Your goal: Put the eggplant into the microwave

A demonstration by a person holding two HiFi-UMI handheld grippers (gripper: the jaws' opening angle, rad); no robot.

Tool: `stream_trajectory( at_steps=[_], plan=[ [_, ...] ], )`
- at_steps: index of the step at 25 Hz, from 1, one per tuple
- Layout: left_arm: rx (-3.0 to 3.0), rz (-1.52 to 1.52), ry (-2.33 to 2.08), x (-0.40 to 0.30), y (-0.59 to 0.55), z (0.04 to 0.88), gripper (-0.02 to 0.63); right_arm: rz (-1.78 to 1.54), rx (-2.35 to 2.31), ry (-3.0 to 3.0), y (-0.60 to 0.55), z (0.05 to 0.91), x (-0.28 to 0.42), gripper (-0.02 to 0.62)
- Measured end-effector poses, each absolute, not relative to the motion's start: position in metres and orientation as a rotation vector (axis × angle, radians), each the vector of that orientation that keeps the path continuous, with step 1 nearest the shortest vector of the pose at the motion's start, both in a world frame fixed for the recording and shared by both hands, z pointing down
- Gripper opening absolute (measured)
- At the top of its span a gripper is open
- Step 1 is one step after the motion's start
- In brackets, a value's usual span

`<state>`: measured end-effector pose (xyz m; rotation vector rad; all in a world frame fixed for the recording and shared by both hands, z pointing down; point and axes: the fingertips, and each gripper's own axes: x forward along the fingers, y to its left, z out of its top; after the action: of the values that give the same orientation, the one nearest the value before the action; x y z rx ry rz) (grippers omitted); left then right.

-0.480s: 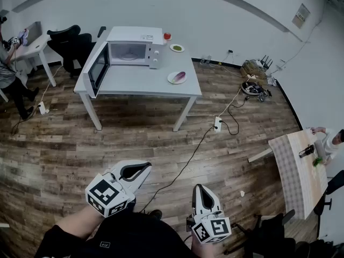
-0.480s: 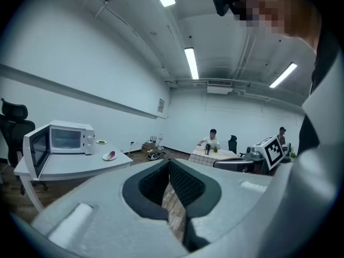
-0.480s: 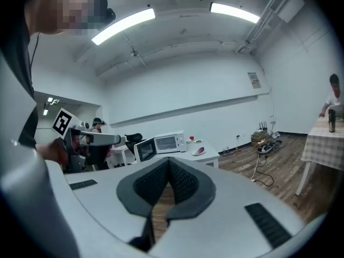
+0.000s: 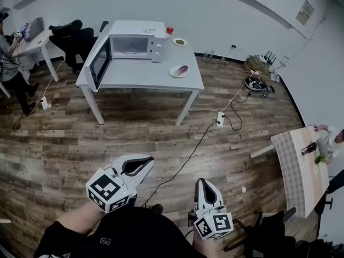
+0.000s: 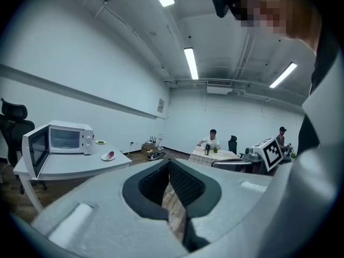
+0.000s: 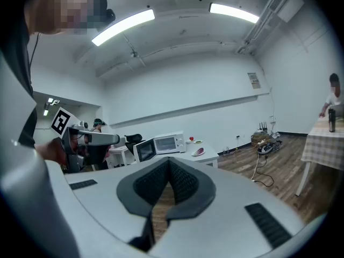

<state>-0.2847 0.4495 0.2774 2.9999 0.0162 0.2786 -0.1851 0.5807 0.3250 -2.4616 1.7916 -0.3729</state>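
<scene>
The purple eggplant (image 4: pixel 181 70) lies on a white plate at the right end of the grey table (image 4: pixel 134 80), far ahead in the head view. The white microwave (image 4: pixel 134 44) stands at the table's back, its door (image 4: pixel 100 63) swung open to the left. Both grippers are held low near the person's body, several steps short of the table. My left gripper (image 4: pixel 148 161) is shut and empty, and so is my right gripper (image 4: pixel 202 183). The left gripper view shows the jaws (image 5: pixel 169 163) closed, with the eggplant (image 5: pixel 110 155) and microwave (image 5: pixel 67 138) small at left. The right gripper (image 6: pixel 168 161) view has the eggplant (image 6: pixel 200 151) beyond it.
A small plate with something green (image 4: pixel 179 42) and a red object (image 4: pixel 169 30) sit behind the microwave. A power strip (image 4: pixel 219 118) and its cables cross the wooden floor. Office chairs (image 4: pixel 72 39) and a person (image 4: pixel 8 58) are at left, a checked table (image 4: pixel 298 171) at right.
The head view has shifted slightly, so the table sits a little higher in the picture. Both grippers stay shut and nearly where they were.
</scene>
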Motion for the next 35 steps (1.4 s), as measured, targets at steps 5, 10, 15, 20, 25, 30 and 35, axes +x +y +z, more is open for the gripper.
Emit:
stream_trajectory(
  at_steps=[5,10,15,20,25,30,35],
  plan=[
    [3.008,0.301,0.000,-0.278,0.462,0.282,0.009,-0.352,-2.466,1.656,0.612,0.320,-0.153,0.014],
    [3.005,0.358,-0.023,-0.267,0.488,0.297,0.009,-0.300,-2.472,1.633,0.650,0.318,-0.127,0.014],
    [3.013,0.339,-0.083,-0.254,0.498,0.294,0.009,-0.322,-2.466,1.627,0.671,0.328,-0.111,0.015],
    [2.999,0.349,-0.091,-0.240,0.498,0.299,0.009,-0.384,-2.440,1.647,0.668,0.338,-0.098,0.015],
    [2.983,0.333,-0.091,-0.221,0.483,0.302,0.009,-0.441,-2.414,1.661,0.646,0.343,-0.079,0.015],
    [2.975,0.299,-0.082,-0.190,0.453,0.304,0.009,-0.465,-2.417,1.690,0.612,0.347,-0.054,0.015],
    [3.002,0.261,-0.053,-0.154,0.410,0.298,0.009,-0.482,-2.438,1.675,0.567,0.351,-0.019,0.015]
  ],
)
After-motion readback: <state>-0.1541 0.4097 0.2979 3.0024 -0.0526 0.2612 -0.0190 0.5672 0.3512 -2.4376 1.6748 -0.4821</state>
